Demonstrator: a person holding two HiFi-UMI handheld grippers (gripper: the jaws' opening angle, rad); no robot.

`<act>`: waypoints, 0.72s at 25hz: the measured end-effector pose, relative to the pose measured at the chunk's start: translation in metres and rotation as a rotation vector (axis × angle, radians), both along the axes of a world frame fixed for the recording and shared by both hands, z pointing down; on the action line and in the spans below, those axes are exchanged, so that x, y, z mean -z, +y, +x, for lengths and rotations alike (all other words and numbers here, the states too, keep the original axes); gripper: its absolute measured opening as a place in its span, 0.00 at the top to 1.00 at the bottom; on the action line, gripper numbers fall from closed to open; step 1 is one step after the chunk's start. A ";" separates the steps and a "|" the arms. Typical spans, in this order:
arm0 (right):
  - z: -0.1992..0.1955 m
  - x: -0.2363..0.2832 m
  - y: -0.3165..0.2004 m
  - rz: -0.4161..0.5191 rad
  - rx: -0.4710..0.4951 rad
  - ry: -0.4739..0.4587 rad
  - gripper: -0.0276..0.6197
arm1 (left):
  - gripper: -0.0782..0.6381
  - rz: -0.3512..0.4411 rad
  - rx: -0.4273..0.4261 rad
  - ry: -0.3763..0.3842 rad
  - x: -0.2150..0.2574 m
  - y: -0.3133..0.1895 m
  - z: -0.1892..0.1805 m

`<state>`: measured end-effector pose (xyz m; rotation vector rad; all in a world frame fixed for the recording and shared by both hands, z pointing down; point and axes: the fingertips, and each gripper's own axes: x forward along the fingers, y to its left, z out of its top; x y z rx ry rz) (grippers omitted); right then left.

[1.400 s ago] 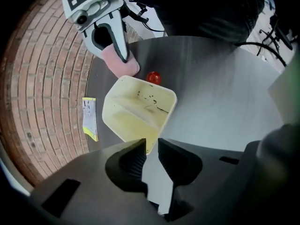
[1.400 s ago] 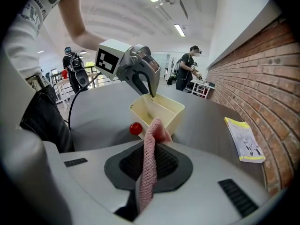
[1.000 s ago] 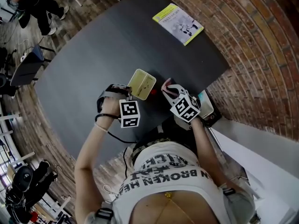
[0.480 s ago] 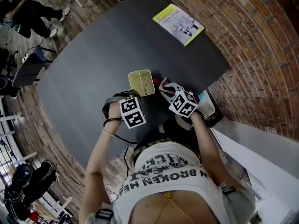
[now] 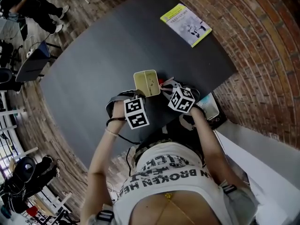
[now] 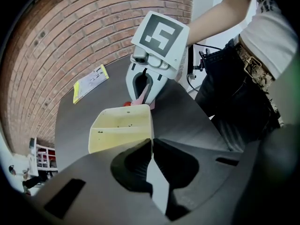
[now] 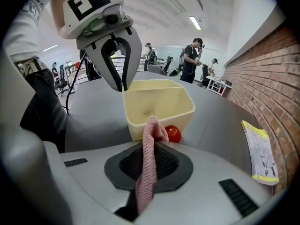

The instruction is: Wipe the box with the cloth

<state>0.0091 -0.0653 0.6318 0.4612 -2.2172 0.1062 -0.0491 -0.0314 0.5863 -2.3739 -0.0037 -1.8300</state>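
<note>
Closing in since a second ago, the right gripper point(image 5: 165, 85) nears the box point(image 5: 146, 82) on the table point(image 5: 93, 55); whether they touch is hidden in the head view.

Left gripper view: the left gripper point(image 6: 151, 142) has just closed its jaws, pinching the rim wall. The wall is thin, light, probably flexible plastic, and a sound place to hold.

Right gripper view: the jaws clamp the limp cloth point(image 7: 149, 163); a red thing point(image 7: 173, 133) sits half hidden.
</note>
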 end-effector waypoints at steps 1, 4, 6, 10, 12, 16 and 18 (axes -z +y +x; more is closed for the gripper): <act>-0.001 -0.001 0.000 0.001 0.005 -0.001 0.93 | 0.86 -0.001 -0.002 0.002 0.000 0.000 0.000; -0.004 -0.001 0.001 0.009 0.017 -0.001 0.93 | 0.86 -0.016 0.010 0.012 0.000 -0.001 -0.001; -0.004 0.001 0.005 0.014 0.026 -0.004 0.93 | 0.86 -0.030 0.030 0.014 0.001 0.000 -0.001; -0.004 0.007 0.013 0.001 0.011 -0.037 0.93 | 0.87 -0.056 0.076 0.028 0.001 0.001 0.000; -0.003 0.008 0.016 -0.007 -0.014 -0.048 0.93 | 0.87 -0.077 0.102 0.047 0.002 0.003 0.002; 0.002 0.007 0.018 -0.018 -0.076 -0.063 0.93 | 0.87 -0.087 0.163 0.067 0.002 0.005 0.009; 0.003 0.007 0.018 -0.021 -0.088 -0.060 0.93 | 0.87 -0.083 0.197 0.064 0.001 0.005 0.011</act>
